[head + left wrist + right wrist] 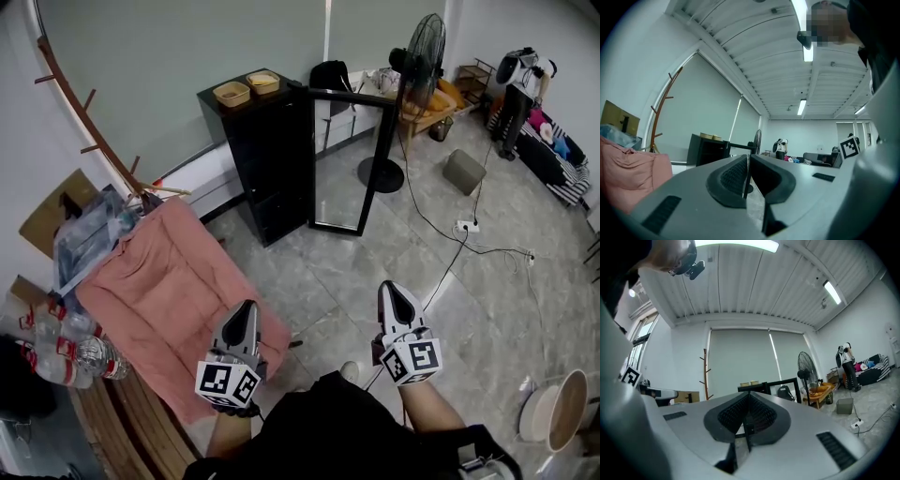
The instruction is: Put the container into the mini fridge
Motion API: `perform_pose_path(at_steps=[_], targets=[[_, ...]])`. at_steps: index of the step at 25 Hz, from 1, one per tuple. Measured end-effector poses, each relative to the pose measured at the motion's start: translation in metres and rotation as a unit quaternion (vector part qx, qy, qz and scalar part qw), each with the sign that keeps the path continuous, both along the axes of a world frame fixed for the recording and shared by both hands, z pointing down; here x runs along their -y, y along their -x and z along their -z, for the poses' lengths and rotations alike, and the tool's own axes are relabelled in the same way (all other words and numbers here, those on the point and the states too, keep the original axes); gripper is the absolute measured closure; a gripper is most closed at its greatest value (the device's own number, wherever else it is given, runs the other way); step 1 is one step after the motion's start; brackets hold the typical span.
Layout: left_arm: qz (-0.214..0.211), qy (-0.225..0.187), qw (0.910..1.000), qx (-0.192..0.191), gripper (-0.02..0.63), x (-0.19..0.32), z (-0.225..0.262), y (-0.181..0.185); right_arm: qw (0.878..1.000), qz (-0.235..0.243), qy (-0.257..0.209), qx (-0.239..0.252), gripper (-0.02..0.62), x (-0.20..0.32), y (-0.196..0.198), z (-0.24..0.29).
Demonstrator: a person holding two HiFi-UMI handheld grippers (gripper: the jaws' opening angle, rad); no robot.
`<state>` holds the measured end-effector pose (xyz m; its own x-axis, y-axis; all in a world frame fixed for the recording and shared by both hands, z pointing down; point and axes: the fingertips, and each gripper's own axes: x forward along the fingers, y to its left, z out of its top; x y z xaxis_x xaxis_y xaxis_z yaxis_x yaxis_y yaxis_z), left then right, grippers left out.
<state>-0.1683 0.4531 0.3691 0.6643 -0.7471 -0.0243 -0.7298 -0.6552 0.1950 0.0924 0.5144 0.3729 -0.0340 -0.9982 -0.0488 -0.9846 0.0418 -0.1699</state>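
Note:
The black mini fridge (267, 159) stands across the floor by the window wall, its glass door (349, 159) swung open to the right. Two shallow tan containers (232, 93) (263, 82) rest on its top. My left gripper (246, 307) and right gripper (394, 289) are held level near my body, far short of the fridge, both shut with nothing between the jaws. The left gripper view shows its closed jaws (748, 161) with the fridge (705, 151) small beyond them. In the right gripper view the closed jaws (749, 401) sit below the distant containers (749, 383).
A pink cushion (178, 291) lies at the left, with water bottles (66, 347) beside it. A wooden coat stand (94, 122) leans behind. A standing fan (412, 75), a grey box (464, 172) and a power strip with cable (466, 226) are at the right.

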Motion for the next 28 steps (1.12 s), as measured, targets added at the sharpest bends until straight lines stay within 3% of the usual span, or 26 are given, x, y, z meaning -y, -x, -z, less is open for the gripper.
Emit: perform_pose_path(at_steps=[3,4,5,6,8,16,28], targets=[[0.010,-0.007,0.9999,-0.005,0.568,0.003,0.005,-0.001,1.000,0.015,-0.013,0.003,0.556,0.000,-0.004,0.004],[0.019,-0.012,0.9997,-0.008,0.546,0.004,0.008,-0.002,1.000,0.020,-0.019,0.003,0.425,0.000,-0.005,0.007],[0.028,-0.016,0.9994,-0.010,0.421,0.006,0.010,-0.003,1.000,0.021,-0.023,0.003,0.313,0.000,-0.007,0.009],[0.037,-0.018,0.9991,-0.009,0.339,0.008,0.011,-0.004,0.999,0.019,-0.026,0.002,0.311,0.001,-0.009,0.011],[0.043,-0.020,0.9989,-0.001,0.294,0.011,0.011,-0.009,0.999,0.016,-0.028,0.000,0.308,0.004,-0.013,0.013],[0.039,-0.014,0.9991,0.010,0.287,0.029,0.008,-0.041,0.999,0.019,-0.026,0.002,0.308,0.019,-0.038,0.010],[0.042,-0.005,0.9991,0.002,0.287,0.048,0.010,-0.120,1.000,0.014,-0.023,-0.002,0.308,0.018,-0.121,0.022]])
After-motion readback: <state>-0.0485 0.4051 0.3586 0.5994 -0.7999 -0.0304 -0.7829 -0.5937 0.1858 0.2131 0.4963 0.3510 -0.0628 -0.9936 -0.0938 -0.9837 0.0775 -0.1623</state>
